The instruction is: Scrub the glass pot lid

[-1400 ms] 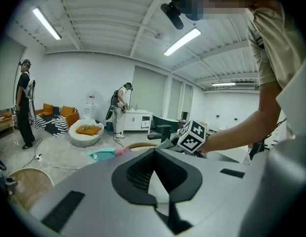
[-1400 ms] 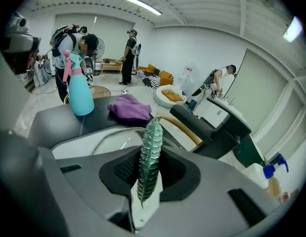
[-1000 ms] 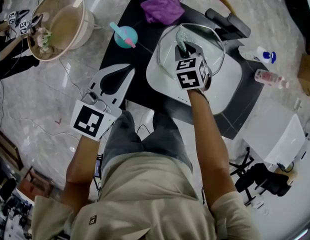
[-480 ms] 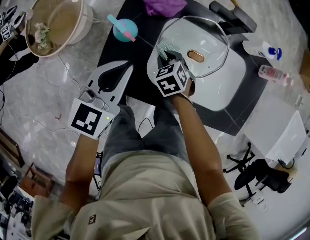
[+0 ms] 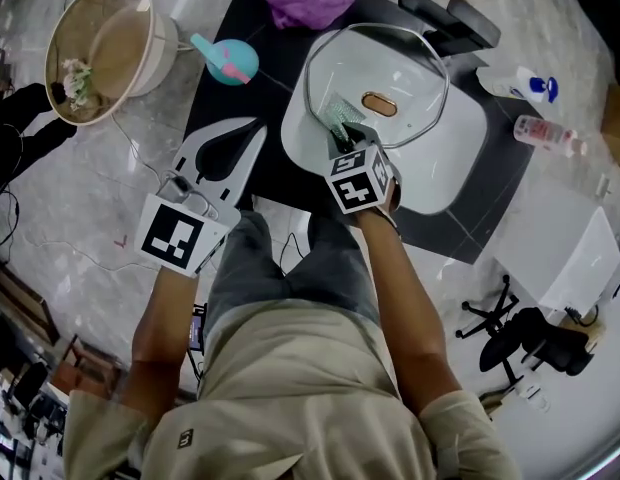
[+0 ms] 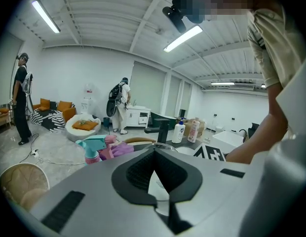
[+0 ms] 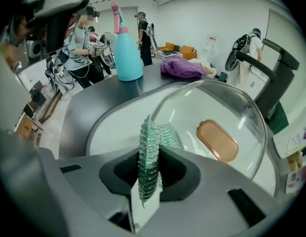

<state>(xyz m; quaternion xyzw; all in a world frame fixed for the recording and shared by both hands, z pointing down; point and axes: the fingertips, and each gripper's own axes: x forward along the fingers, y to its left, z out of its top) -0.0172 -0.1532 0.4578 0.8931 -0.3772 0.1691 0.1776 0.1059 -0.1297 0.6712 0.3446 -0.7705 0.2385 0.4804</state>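
white sink (image 5: 460, 158) holds glass lid (image 5: 395, 68); right gripper (image 5: 348, 140) pinches scrubber (image 5: 334, 118).

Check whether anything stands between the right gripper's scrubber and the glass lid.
Nothing visible does. The right gripper, shut on the scrubber, holds it at the near edge of the lid in the sink; only the lid's own handle lies ahead.

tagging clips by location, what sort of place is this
Probably a lab or studio hall, not a home kitchen: the sink and faucet sit in a freestanding counter under strip lights, with other people standing about.
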